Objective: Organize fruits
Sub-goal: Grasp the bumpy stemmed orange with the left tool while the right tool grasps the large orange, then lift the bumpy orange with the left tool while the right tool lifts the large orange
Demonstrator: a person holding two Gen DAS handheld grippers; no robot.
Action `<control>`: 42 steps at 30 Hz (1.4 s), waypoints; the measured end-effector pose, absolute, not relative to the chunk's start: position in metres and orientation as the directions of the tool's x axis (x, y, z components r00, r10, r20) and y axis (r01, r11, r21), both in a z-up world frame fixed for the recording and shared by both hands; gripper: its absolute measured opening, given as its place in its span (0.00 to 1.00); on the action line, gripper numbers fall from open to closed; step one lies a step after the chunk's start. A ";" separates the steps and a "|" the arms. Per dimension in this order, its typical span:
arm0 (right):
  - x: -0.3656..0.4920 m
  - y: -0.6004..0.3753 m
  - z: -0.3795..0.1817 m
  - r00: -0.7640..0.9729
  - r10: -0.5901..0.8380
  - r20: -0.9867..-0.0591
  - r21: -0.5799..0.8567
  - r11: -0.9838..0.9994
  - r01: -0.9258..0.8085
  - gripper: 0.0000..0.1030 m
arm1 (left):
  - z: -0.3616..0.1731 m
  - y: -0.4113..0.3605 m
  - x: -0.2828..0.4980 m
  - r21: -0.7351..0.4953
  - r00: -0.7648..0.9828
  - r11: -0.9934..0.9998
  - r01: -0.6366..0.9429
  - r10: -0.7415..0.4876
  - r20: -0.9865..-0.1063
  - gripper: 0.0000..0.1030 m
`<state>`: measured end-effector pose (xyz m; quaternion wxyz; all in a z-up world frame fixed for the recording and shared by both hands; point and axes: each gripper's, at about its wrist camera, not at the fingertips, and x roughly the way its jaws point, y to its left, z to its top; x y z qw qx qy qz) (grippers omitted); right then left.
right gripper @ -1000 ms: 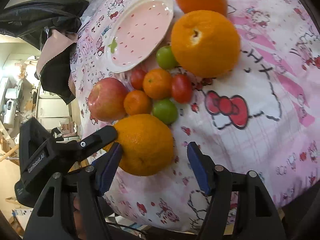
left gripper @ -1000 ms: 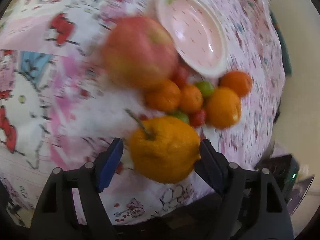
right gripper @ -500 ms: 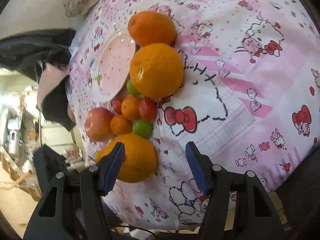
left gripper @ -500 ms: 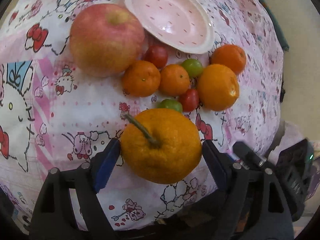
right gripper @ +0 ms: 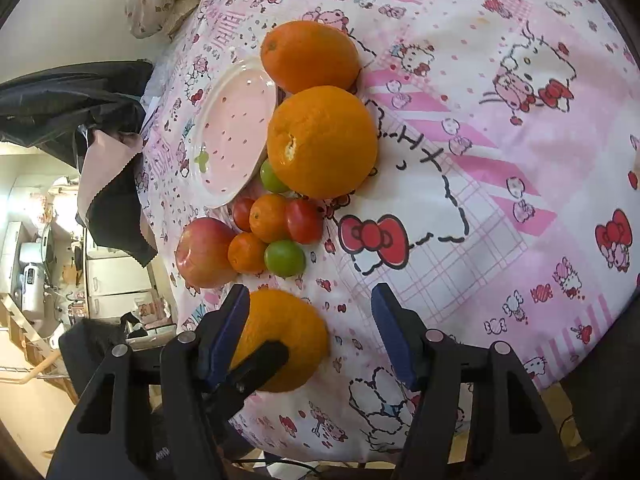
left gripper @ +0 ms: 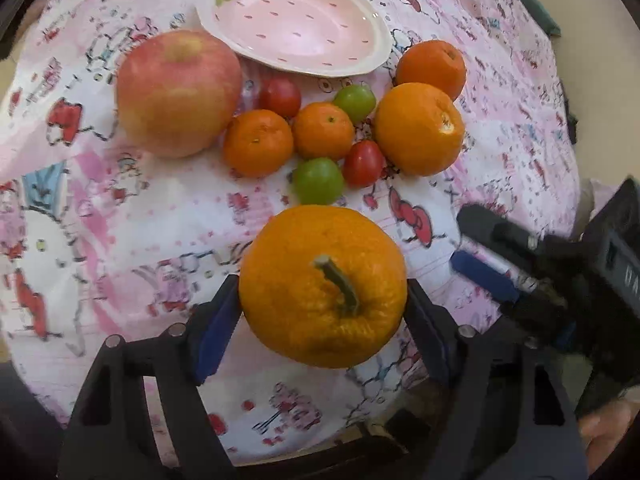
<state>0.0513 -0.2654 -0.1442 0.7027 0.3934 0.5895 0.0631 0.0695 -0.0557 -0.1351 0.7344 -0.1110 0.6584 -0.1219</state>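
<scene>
A large orange with a stem is pinched between the two blue-padded fingers of the left gripper, near the front edge of the tabletop, which is covered with a pink cartoon-print cloth. The fingers of the right gripper are spread apart and nothing is held between them; its left finger is seen just beside the same orange. Behind the held orange, a group of fruits is laid close together on the cloth: a red apple, two small mandarins, two green round fruits, two red tomatoes and two more oranges. A pink strawberry-shaped plate is placed just behind this group, and no fruit is seen in it.
</scene>
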 end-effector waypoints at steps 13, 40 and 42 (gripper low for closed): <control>0.145 -0.259 -0.142 0.227 0.334 -0.915 0.397 0.848 0.351 0.82 | -0.133 -0.033 0.064 -0.101 0.152 0.995 0.001 -0.100 -0.983 0.74; 0.134 -0.259 -0.152 0.224 0.276 -0.935 0.328 0.912 0.247 0.76 | -0.134 -0.030 0.061 -0.093 0.167 0.996 -0.012 -0.090 -0.982 0.75; 0.129 -0.261 -0.144 0.240 0.277 -0.930 0.333 0.912 0.239 0.74 | -0.132 -0.029 0.060 -0.097 0.169 0.995 -0.017 -0.093 -0.981 0.75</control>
